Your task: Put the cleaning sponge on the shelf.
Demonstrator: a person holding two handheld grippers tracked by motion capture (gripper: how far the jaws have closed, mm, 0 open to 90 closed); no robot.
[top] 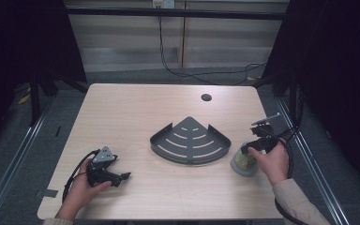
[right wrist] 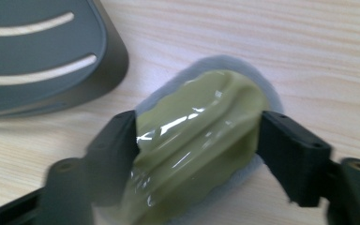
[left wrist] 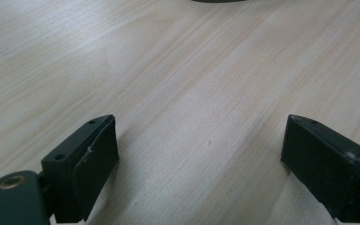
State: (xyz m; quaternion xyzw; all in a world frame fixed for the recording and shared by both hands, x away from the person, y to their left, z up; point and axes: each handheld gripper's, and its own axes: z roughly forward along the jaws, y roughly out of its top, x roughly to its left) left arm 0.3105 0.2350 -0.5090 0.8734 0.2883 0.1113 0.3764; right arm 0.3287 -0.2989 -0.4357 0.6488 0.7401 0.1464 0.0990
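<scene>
Beside grey shelf [top: 190,140], right gripper [right wrist: 197,136] fingers clamp yellow-green pack [right wrist: 192,140]; left gripper [left wrist: 199,150] released.

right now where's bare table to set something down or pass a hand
Free: the far strip between the corner shelf and the table's hole, and the middle between the left gripper and the shelf. Crowded: the right edge, where the right gripper straddles the pale green packet.

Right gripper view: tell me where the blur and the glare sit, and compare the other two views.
Right gripper view: the near left jaw is smeared, and white glare streaks run along the glossy yellow-green wrapped pad between the jaws. Left gripper view: sharp, even light, with soft shadows under the left gripper on the wooden table. High view: table lit, surroundings dark, and the slotted grey corner tray reads clearly.
</scene>
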